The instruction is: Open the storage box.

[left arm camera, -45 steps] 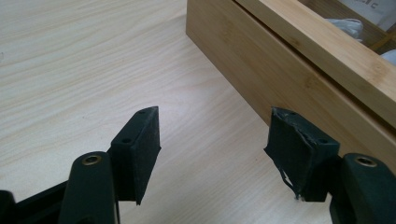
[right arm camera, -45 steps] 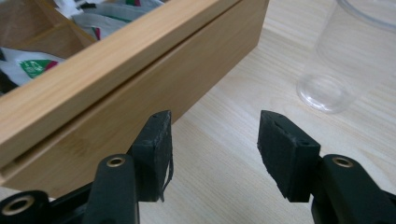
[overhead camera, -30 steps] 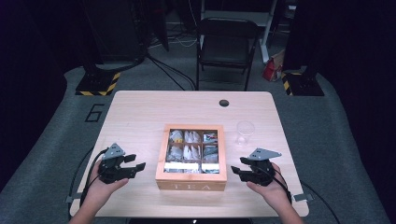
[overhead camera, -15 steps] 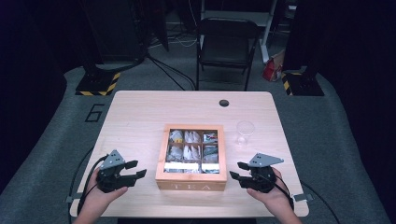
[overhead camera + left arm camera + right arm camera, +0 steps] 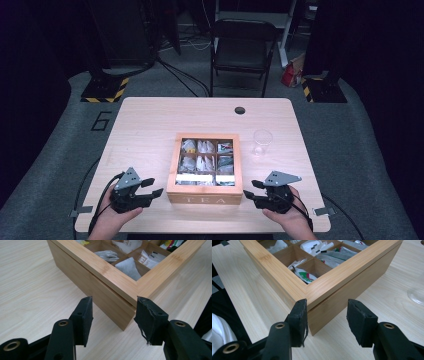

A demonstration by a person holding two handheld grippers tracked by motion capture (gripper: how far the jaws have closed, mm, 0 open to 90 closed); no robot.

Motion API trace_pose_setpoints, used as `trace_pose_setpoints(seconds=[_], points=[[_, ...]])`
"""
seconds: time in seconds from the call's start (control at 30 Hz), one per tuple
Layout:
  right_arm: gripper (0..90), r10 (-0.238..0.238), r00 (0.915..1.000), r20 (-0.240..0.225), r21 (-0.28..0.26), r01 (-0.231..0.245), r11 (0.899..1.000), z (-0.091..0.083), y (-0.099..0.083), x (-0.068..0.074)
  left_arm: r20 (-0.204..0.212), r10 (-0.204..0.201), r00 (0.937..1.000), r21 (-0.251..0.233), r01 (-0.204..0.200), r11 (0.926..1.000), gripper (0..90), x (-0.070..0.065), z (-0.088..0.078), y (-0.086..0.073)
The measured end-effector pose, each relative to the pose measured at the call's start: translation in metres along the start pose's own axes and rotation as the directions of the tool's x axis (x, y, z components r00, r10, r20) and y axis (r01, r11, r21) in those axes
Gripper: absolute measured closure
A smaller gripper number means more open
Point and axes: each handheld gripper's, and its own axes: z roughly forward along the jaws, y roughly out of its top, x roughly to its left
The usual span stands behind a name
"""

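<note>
At the lower left of the high view I hold my left gripper [image 5: 151, 187] on the table [image 5: 145, 125], its jaws spread with nothing between them; they have just been closing. In the left gripper view the near left corner of the tea box [image 5: 117, 287] sits just ahead of the gap, apart from both jaws.

The 1 wooden tea box [image 5: 205, 192] lies at the centre of the frame, lid shut, with 6 compartments of tea bags [image 5: 199, 162] showing through the top. It stands between my 2 grippers.

To its upper right stands 1 clear glass [image 5: 262, 142], near the box but apart, and 1 dark round hole [image 5: 240, 110] marks the table's far edge.

At the lower right my right gripper [image 5: 251, 189] is also spread and empty, jaws just narrowed, the box's near right corner [image 5: 322, 305] just ahead of them. Behind the table stands 1 folding chair [image 5: 243, 47].
</note>
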Motion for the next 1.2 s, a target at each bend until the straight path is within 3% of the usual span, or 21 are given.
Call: trace_pose_setpoints(seconds=[0.13, 0.4, 0.77, 1.03, 1.2], points=[[50.7, -0.01, 1.0, -0.001, 0.003, 0.01, 1.0, 0.004, -0.003, 0.002, 0.013, 0.004, 0.9999, 0.005, -0.004, 1.0, 48.3, -0.003, 0.002, -0.004], [50.7, 0.03, 0.9993, -0.023, -0.024, -0.031, 0.999, 0.003, -0.012, 0.001, 0.047, 0.0, 0.9989, 0.004, 0.0, 1.0, 50.4, -0.007, 0.01, -0.009], [52.5, -0.033, 0.9985, -0.044, 0.019, 0.034, 0.999, 0.018, -0.016, 0.012, 0.059, 0.008, 0.9982, 0.01, -0.008, 0.9999, 55.5, -0.011, 0.017, -0.01], [55.8, -0.047, 0.9978, -0.047, 0.03, 0.049, 0.998, 0.024, -0.016, 0.014, 0.067, 0.024, 0.9974, 0.036, -0.027, 0.999, 60.2, -0.014, 0.023, -0.011], [57.8, -0.052, 0.9978, -0.042, 0.027, 0.053, 0.998, 0.025, -0.015, 0.015, 0.059, 0.026, 0.9979, 0.027, -0.028, 0.9992, 62.9, -0.015, 0.025, -0.01]])
